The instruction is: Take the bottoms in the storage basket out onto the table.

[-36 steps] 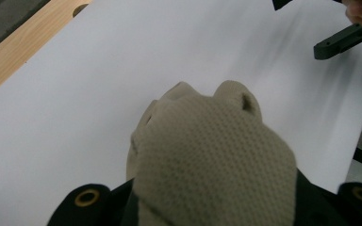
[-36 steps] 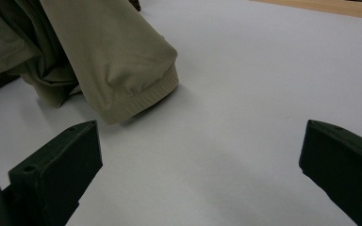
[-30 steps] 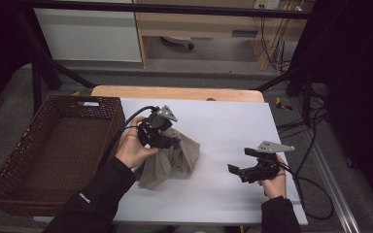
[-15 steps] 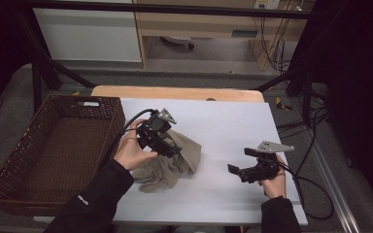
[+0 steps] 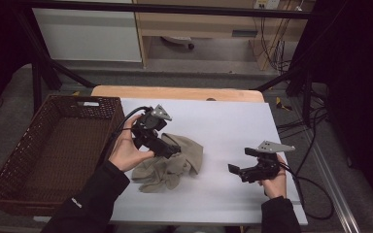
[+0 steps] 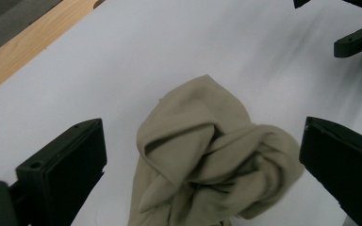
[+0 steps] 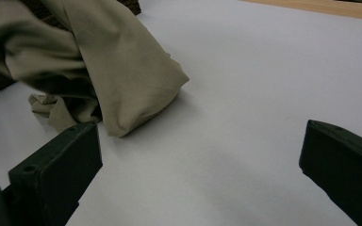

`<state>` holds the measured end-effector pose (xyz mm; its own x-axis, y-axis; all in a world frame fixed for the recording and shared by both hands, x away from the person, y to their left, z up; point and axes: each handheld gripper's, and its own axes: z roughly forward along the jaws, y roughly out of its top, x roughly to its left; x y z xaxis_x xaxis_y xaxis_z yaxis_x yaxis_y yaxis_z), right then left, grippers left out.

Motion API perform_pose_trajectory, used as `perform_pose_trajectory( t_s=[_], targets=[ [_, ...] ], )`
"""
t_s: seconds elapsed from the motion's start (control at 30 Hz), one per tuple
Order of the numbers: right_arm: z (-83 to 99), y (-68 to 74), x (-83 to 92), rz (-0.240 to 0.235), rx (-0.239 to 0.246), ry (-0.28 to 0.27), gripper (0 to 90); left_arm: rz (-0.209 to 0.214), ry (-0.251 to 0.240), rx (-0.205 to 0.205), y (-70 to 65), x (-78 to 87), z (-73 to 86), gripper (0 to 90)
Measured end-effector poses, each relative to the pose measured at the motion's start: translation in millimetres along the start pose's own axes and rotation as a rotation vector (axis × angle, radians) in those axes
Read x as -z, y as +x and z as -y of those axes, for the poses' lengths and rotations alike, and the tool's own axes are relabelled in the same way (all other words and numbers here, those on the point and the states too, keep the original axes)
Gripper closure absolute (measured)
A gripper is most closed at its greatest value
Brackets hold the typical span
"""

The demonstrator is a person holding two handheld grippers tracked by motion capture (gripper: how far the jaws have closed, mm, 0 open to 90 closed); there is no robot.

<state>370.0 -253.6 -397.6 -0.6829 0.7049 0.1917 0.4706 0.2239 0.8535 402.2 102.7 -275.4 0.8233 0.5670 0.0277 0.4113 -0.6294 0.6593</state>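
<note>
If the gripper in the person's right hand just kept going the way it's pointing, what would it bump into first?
Most likely the beige cloth. The right gripper points left across the white table, jaws open, and the cloth lies crumpled ahead, a little to one side, so it might graze its edge.

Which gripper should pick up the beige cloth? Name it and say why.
Left. The left gripper hangs right over the crumpled beige cloth, open, with the cloth between its fingers. The right gripper is also open but sits apart from the cloth over bare white table.
</note>
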Motion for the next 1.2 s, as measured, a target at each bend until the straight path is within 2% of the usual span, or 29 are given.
perform_pose_trajectory(
  t_s=[0.47, 0.8, 1.2],
  targets=[
    [0.1, 0.2, -0.2, 0.001, -0.001, -0.001, 0.4, -0.031, -0.027, 0.008, -5.9, 16.3, 11.3, 0.5],
    [0.2, 0.2, -0.5, 0.001, 0.000, 0.000, 0.4, -0.047, -0.038, 0.022, 1.9, 28.6, 30.1, 0.5],
    [0.4, 0.2, -1.3, 0.002, 0.001, 0.003, 0.4, -0.059, -0.058, 0.070, 17.3, 40.2, 61.1, 0.5]
  ],
)
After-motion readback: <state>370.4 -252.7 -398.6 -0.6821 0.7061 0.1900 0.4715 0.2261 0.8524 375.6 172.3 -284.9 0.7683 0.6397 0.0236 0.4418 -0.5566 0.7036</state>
